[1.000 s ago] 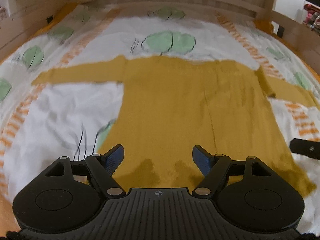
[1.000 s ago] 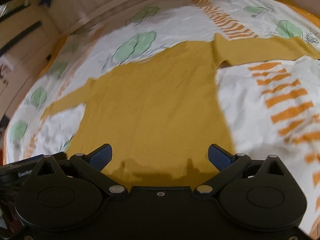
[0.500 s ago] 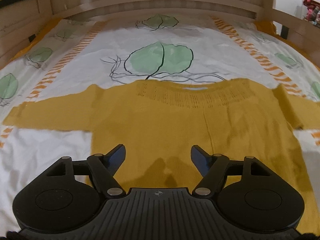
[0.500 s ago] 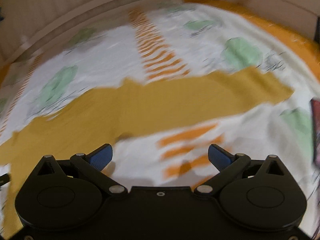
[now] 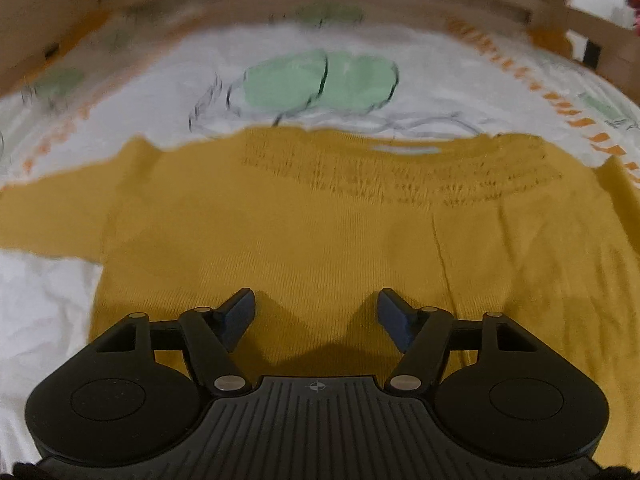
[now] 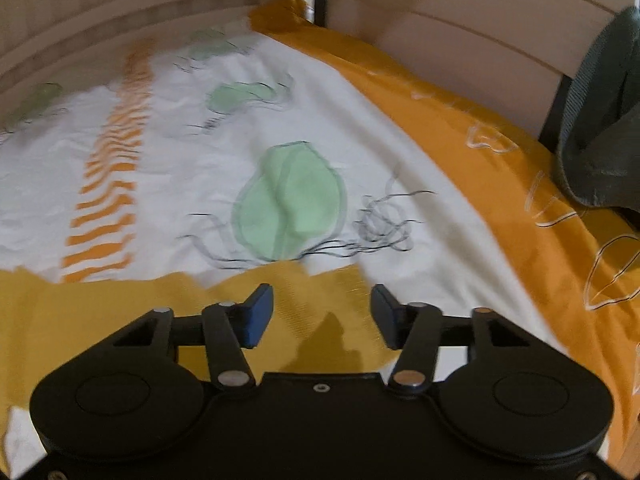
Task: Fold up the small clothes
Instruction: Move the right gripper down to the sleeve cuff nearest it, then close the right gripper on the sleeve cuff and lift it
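Note:
A mustard-yellow knit sweater (image 5: 320,224) lies flat and spread out on the bed, its neckline at the far side and its sleeves stretched left and right. My left gripper (image 5: 316,304) is open and empty, low over the middle of the sweater's body. In the right wrist view the sweater's right sleeve (image 6: 100,312) runs in from the left and its cuff end lies between the fingers. My right gripper (image 6: 322,308) is open and empty, just over that sleeve end.
The bed has a white sheet (image 5: 320,32) printed with green leaves and orange stripes, and an orange border (image 6: 500,184) at the right. Wooden bed rails (image 6: 480,40) enclose it. A dark green garment (image 6: 600,120) hangs over the right rail.
My right gripper has swung right from the sweater's body to the end of the right sleeve and narrowed its opening. My left gripper has moved up the body toward the neckline.

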